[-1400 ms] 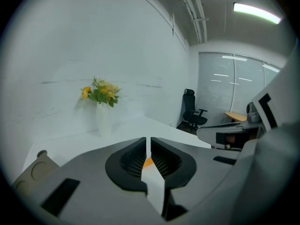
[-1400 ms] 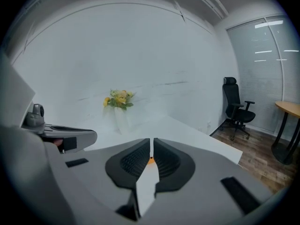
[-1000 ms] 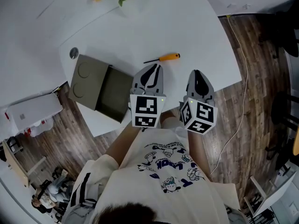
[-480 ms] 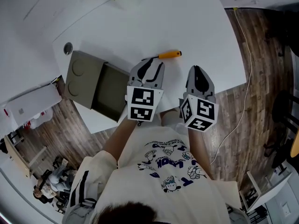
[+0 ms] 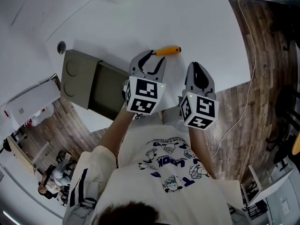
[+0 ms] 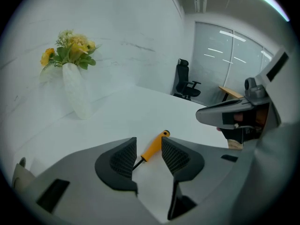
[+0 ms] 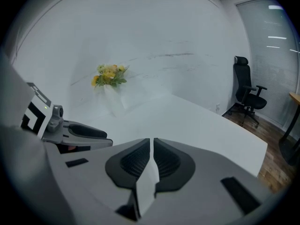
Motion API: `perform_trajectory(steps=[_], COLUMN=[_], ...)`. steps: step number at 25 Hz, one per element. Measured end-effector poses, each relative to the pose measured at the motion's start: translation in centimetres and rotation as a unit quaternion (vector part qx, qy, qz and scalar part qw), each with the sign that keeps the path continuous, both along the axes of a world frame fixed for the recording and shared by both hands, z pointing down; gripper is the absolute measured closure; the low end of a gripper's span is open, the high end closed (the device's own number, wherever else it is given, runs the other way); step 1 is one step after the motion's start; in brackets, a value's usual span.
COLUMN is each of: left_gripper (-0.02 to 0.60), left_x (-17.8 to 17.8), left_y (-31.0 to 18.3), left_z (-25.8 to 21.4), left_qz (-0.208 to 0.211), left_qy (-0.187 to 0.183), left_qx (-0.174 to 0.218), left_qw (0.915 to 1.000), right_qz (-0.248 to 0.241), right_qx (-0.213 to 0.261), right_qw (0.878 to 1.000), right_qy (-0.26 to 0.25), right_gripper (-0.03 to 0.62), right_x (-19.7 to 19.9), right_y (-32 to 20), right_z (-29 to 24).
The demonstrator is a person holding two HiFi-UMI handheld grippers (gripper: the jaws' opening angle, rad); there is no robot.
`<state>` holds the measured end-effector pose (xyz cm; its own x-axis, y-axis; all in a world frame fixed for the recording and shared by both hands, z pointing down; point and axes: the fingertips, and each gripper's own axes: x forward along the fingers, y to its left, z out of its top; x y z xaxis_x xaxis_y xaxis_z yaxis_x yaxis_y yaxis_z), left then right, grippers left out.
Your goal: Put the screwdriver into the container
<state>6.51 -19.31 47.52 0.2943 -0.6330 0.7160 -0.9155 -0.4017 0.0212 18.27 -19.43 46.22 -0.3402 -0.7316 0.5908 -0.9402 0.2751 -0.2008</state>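
Observation:
An orange-handled screwdriver [image 5: 168, 51] lies flat on the white table [image 5: 140, 22]. My left gripper [image 5: 148, 60] hovers just short of it, jaws opening. In the left gripper view the screwdriver [image 6: 153, 147] shows in the gap of the left gripper [image 6: 148, 156], lying ahead on the table, untouched by the pads. To its left an olive-grey container [image 5: 108, 92] stands open with its lid [image 5: 76, 78] folded out leftwards. My right gripper [image 5: 197, 70] hangs near the table's front edge, shut and empty; its jaws [image 7: 152, 148] meet.
A white vase of yellow flowers [image 6: 76, 92] stands at the back of the table, also in the right gripper view as the vase [image 7: 112, 97]. A round metal grommet [image 5: 61, 47] sits beyond the container. A cable [image 5: 251, 55] runs over the wooden floor at the right. An office chair [image 7: 248, 95] stands beyond the table.
My left gripper has moved forward to the screwdriver and its jaws have gone from shut to parted. The right gripper has hardly shifted.

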Motion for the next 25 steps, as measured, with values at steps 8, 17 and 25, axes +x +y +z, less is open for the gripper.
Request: perform_trajectory(steps=[8, 17, 25], left_gripper=[0.379, 0.368, 0.368], left_x=[1.1, 2.1, 3.0], left_y=[-0.7, -1.1, -1.5], left_z=[2.8, 5.4, 6.6], left_qz=[0.059, 0.121, 0.139], left_qy=[-0.041, -0.073, -0.094], left_qx=[-0.034, -0.063, -0.074], left_qw=[0.9969, 0.988, 0.983], right_qz=[0.004, -0.002, -0.004], right_qx=[-0.018, -0.045, -0.057], right_qw=[1.0, 0.999, 0.998], right_qy=[-0.009, -0.015, -0.015], right_gripper=[0.553, 0.553, 0.553], right_x=[0.5, 0.5, 1.2], right_y=[0.0, 0.8, 1.2], right_z=[1.5, 3.6, 4.4])
